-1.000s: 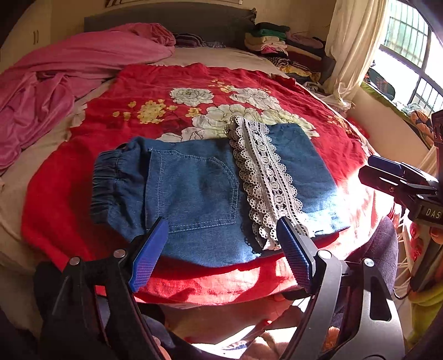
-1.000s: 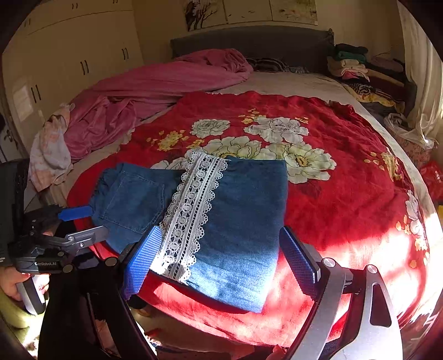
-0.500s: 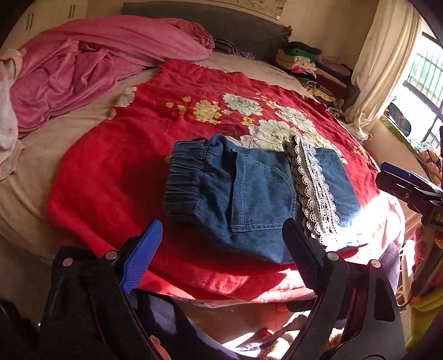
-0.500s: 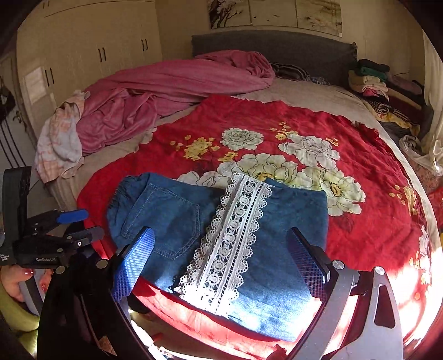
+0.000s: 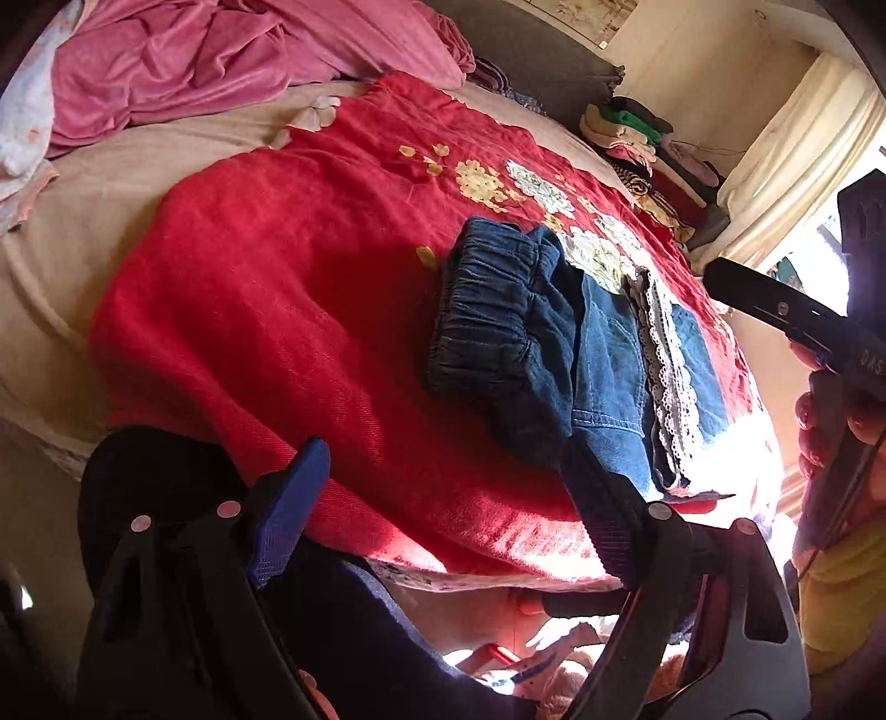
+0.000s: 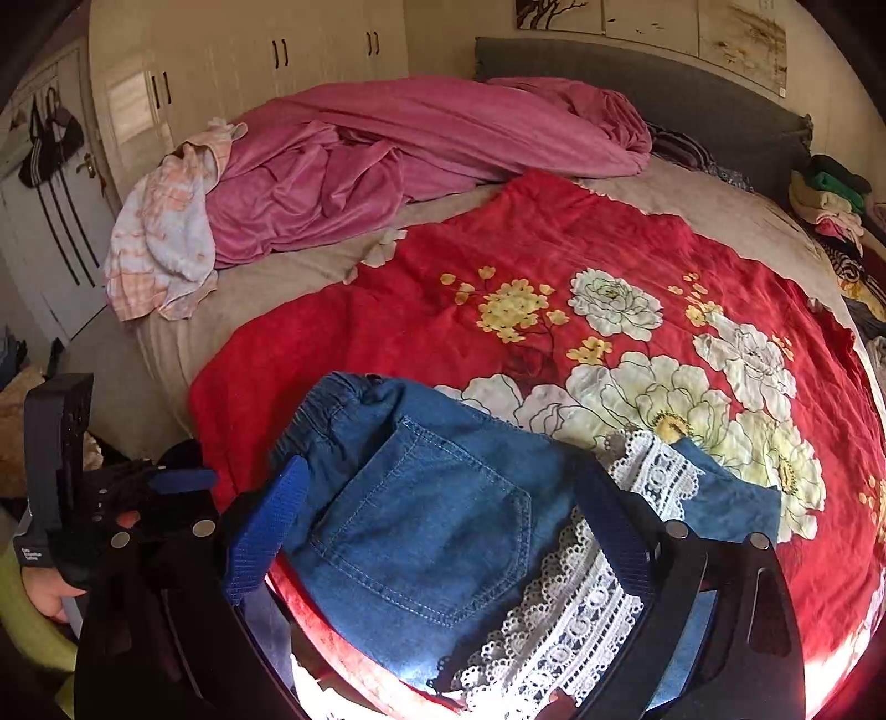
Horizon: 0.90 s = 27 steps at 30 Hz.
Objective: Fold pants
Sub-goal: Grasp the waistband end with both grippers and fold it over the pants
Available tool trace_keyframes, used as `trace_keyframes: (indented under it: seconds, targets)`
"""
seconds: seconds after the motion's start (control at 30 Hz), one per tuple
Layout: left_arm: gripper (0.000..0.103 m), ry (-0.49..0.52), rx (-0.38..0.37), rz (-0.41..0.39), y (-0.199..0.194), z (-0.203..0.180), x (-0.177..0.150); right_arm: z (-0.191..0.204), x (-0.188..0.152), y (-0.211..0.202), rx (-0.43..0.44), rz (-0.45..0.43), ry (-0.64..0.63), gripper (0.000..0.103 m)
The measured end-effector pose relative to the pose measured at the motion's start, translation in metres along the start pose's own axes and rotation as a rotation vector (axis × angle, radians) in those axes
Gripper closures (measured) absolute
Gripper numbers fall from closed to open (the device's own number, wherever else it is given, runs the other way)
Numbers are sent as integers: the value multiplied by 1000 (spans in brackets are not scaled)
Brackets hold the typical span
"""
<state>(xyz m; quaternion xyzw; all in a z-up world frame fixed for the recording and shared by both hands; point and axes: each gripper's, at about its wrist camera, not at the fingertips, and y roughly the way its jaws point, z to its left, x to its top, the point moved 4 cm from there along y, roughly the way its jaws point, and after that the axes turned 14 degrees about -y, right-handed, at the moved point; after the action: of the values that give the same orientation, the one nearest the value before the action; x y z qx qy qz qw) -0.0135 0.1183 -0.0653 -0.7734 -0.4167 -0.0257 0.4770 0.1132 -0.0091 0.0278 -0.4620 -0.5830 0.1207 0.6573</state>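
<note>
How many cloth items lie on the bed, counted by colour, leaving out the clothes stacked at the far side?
Blue denim pants: 1
Red flowered blanket: 1
Pink blanket: 1
White and peach checked cloth: 1
Total: 4

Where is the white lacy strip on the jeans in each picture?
Left wrist view: the lace strip runs down the right of centre, beyond the dark elastic waistband.
Right wrist view: the lace strip sits at the bottom, right of centre, beside the back pocket.
Shared landmark: the red flowered blanket under the jeans; the pink quilt lies behind it in both.
</note>
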Motion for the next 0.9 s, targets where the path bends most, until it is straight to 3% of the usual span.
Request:
trace_keyframes:
  seconds: [0.2, 0.3, 0.43, 0.57, 0.73, 0.9]
  targets:
    - [46, -12, -96, 37, 12, -15, -1, 7, 20, 41, 96, 49, -54, 8]
    - [61, -24, -143, 83, 25, -22, 0, 10, 26, 58, 131, 77, -75, 8]
    - [77, -50, -144, 101, 43, -23, 4, 16, 31, 75, 179, 105, -120, 9]
    - [77, -83, -146, 127, 57, -19, 2, 24, 33, 97, 209, 152, -165, 18]
    - [77, -83, -149, 132, 60, -16, 1, 30, 31, 121, 223, 173, -197, 18]
    - [76, -80, -148, 137, 58, -15, -1, 26, 22, 129, 280, 131, -164, 48]
